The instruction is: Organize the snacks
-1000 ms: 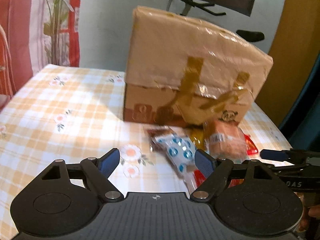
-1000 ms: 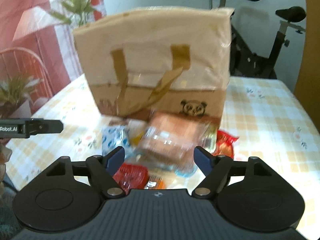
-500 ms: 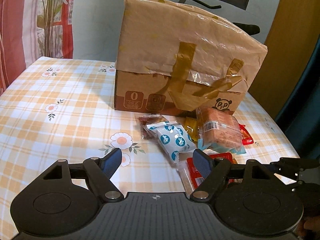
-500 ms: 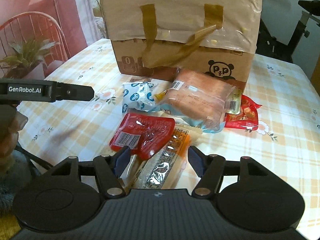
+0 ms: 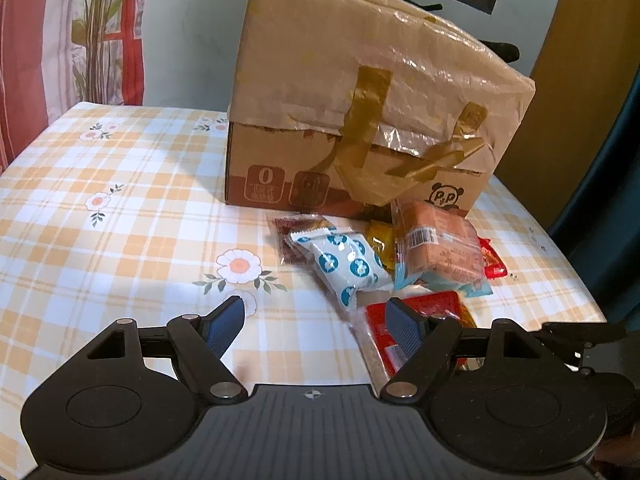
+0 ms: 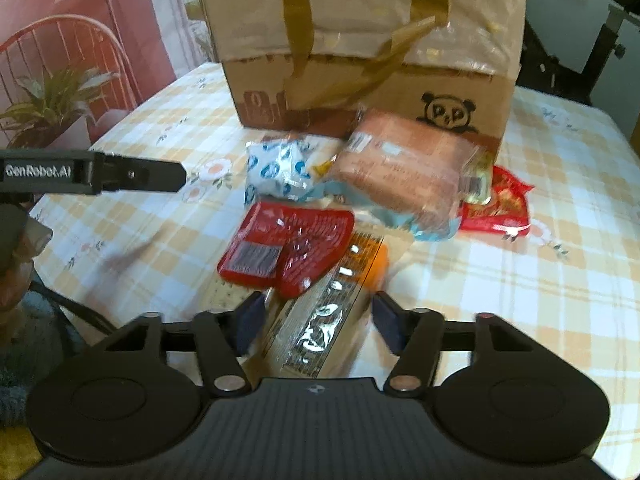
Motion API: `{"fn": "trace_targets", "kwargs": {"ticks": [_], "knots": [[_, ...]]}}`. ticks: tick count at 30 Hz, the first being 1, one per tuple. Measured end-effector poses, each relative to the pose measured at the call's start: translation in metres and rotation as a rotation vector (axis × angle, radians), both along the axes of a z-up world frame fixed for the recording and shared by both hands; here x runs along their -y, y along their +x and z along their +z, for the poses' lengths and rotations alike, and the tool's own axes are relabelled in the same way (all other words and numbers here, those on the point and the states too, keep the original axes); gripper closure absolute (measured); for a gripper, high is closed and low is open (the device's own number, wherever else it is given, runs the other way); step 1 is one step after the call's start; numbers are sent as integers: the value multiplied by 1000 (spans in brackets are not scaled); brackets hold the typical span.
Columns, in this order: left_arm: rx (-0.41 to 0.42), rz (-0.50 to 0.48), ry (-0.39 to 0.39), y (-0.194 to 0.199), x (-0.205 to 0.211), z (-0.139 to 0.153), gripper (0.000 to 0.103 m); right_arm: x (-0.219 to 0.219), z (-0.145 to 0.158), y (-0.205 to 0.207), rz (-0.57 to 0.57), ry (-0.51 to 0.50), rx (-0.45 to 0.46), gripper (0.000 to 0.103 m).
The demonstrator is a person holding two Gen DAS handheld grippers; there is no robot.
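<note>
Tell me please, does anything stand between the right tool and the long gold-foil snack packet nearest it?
Nothing visible does. The right tool is open, its fingers either side of the gold-foil packet's near end. The red packet overlaps only the far end.

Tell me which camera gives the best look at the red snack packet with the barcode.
The right wrist view: the red packet lies fully exposed on top of the pile, barcode facing up, just ahead of the open jaws. In the left wrist view only part of the packet shows, behind that gripper's right finger.
</note>
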State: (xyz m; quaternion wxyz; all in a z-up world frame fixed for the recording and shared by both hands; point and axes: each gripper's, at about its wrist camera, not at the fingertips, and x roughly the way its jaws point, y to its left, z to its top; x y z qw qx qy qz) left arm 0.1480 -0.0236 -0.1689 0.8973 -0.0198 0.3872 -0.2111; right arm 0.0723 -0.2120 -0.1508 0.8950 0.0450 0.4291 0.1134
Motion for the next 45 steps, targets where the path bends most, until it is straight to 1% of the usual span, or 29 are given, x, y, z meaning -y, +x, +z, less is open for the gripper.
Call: {"fn": "trace_targets", "kwargs": {"ticks": [1,3,6,9,13,17,19,22,23,25,26,29,33,35,37,40,43,45], "knots": [[-5,-1,2,0,0,-1,24,0,-1,-1,4,8,14,45],[-12,-3,6,0,1,-2,27,0,-2,1,21,23,31,55],[-7,-2,13,0,2,-2,28,-5,-2,7,52,18,57,57],[-9,-1,24,0,4,-1,28,-8,-5,16,80,24,81,57],[-9,3,37,-1,5,-1,28,-8,-10,26,85,48,110,58],[-13,2,43,0,7,-1,28,-6,-8,22,93,50,109,55],[-15,-11,48,1,11,-2,28,-4,-6,15,93,55,125,55],[-3,-65,30,6,16,2,27,3,-6,9,72,74,119,55],[7,-93,37,8,21,4,27,6,-7,8,61,75,118,56],[35,-120,65,12,29,5,27,12,-6,6,36,75,123,57],[38,-136,70,14,33,4,27,15,-6,5,25,74,125,60],[23,-180,69,23,39,-1,27,21,-7,3,11,77,126,60],[8,-236,94,27,45,-9,27,21,-6,-1,8,57,133,60],[-4,-267,100,27,47,-12,27,22,-7,-1,4,66,134,60],[-10,-292,125,28,52,-16,27,24,-8,-1,1,77,133,60],[-7,-287,175,31,57,-24,27,23,-8,-1,0,78,133,60],[-28,-266,134,36,52,-27,26,23,-8,-2,-2,79,133,60],[-31,-255,133,36,49,-29,26,23,-8,-2,-5,84,134,60]]}}
